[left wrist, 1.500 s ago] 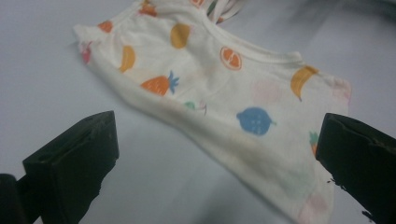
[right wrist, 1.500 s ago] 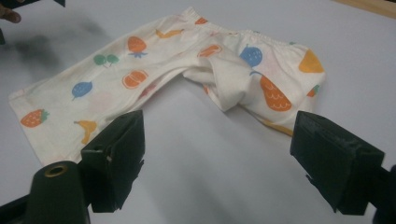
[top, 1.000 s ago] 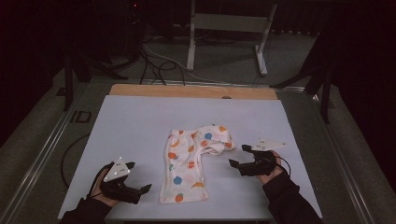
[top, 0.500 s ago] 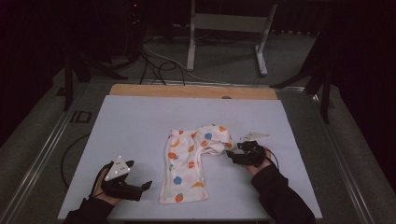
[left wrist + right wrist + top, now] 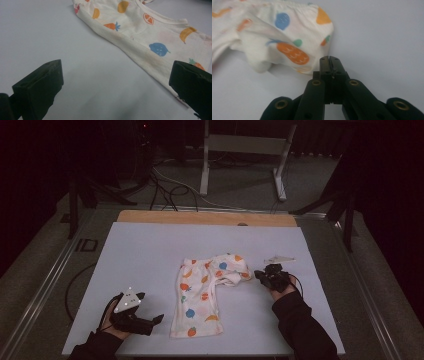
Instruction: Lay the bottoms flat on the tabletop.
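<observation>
Two tongs, one small patterned garment [image 5: 205, 295].
My right tongs [image 5: 329, 60] have just pressed together at its hem, seemingly pinching nothing; my left tongs [image 5: 112, 82] stay spread near the worktop's [image 5: 150, 250] front edge.

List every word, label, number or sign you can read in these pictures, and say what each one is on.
None: no readable text stands anywhere in these pictures.
The garment bears only printed fruit and vegetable shapes, no letters.
The white table carries no marking.
The left gripper and right gripper show no label; the pale dots on the left gripper's grey plate are not characters.
</observation>
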The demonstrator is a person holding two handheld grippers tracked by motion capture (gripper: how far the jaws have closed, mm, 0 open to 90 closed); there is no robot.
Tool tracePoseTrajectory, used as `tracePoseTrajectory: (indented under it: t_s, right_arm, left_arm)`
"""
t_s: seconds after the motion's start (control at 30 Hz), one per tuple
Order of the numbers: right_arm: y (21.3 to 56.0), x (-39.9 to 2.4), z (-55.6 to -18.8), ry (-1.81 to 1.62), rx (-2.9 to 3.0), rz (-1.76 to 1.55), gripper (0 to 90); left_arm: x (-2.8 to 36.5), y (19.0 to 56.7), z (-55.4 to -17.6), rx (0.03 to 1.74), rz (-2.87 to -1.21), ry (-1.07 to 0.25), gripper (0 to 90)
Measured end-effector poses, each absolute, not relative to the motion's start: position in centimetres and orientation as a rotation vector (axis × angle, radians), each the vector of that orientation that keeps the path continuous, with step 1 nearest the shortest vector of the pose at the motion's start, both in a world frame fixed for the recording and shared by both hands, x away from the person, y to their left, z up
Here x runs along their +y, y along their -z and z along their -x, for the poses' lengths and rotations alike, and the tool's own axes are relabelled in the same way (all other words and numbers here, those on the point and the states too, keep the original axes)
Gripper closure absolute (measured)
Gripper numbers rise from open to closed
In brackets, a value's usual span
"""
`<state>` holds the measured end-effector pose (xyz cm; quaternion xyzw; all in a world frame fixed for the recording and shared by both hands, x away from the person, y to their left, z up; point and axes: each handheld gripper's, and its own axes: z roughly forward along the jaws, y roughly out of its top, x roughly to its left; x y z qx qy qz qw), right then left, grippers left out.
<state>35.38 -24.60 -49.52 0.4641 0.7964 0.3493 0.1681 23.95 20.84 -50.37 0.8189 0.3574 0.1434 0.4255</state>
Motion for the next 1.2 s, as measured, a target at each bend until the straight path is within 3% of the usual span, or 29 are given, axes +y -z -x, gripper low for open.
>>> tracePoseTrajectory:
  t_s: [0.23, 0.37, 0.47, 0.57, 0.63, 0.7, 1.2]
  right_arm:
    - [49.9, -22.5, -33.6, -1.013, 2.393, -1.269, 84.0]
    - [50.5, -20.7, -32.9, -1.029, 2.429, -1.242, 62.4]
    - [50.9, -19.5, -33.0, -1.020, 2.423, -1.227, 58.3]
    - [51.1, -18.6, -33.4, -0.980, 2.399, -1.221, 63.2]
    - [51.1, -18.4, -33.7, -0.946, 2.365, -1.228, 79.8]
    - [50.9, -18.7, -33.8, -0.949, 2.348, -1.235, 86.7]
    - [46.0, -18.2, -34.1, -1.095, 2.272, -1.108, 87.7]
  left_arm:
    - [20.7, 50.4, -23.9, 0.879, -2.067, -0.356, 0.3]
    - [20.7, 50.4, -23.8, 0.871, -2.069, -0.357, 0.3]
    - [20.7, 50.4, -23.9, 0.873, -2.066, -0.354, 0.3]
    - [20.8, 50.4, -23.8, 0.870, -2.067, -0.351, 0.3]
    - [20.8, 50.4, -23.8, 0.870, -2.067, -0.354, 0.3]
    - [20.8, 50.4, -23.8, 0.871, -2.062, -0.355, 0.3]
    - [20.9, 50.4, -23.9, 0.885, -2.053, -0.352, 0.3]
